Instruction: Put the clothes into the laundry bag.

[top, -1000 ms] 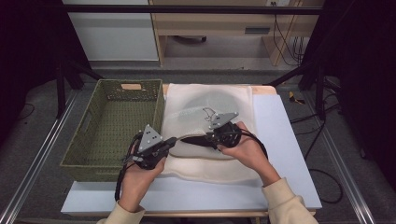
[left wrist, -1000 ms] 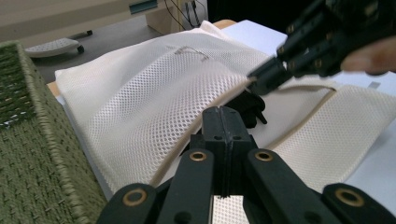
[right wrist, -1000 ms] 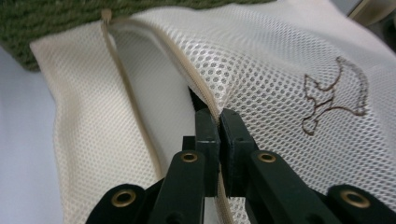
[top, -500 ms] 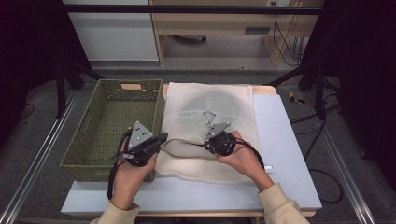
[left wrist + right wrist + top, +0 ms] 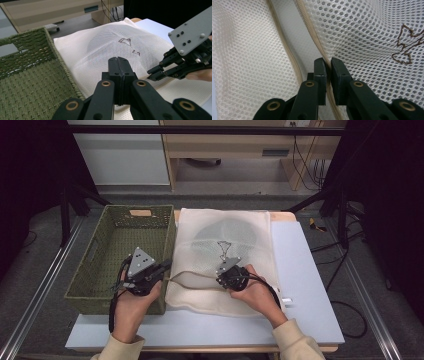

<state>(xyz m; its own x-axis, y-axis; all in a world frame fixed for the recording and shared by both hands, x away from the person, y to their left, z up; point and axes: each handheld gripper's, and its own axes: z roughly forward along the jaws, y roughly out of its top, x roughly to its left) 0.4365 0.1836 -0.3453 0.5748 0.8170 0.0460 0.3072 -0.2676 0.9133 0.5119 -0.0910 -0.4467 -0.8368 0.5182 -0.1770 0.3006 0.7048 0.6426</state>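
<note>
High view: I am seeing a white mesh laundry bag (image 5: 235,255) lying flat on the bench (image 5: 305,285), with a green woven basket (image 5: 120,245) just beside it at nine o'clock. I am holding the left gripper (image 5: 162,267) over the basket's right-hand wall, its nose pointing toward three o'clock at the bag's near-left corner. The right gripper (image 5: 220,279) is sitting on the bag's near half, at about six o'clock from the small dark emblem (image 5: 223,246) on the mesh. A beige zipper edge (image 5: 192,276) is running between the two grippers.

In the left gripper view, the fingers (image 5: 119,75) are pressing together with no gap showing; whether any fabric is pinched between them I cannot tell. The mesh bag (image 5: 105,52) is spreading ahead, with the basket (image 5: 27,75) at nine o'clock and the right gripper (image 5: 153,73) at three o'clock, its tips down at the mesh.

In the right gripper view, the fingers (image 5: 322,75) are clamping the beige zipper edge (image 5: 317,45) of the bag (image 5: 362,37), the tape passing straight between them. The emblem (image 5: 408,41) is sitting at three o'clock.
</note>
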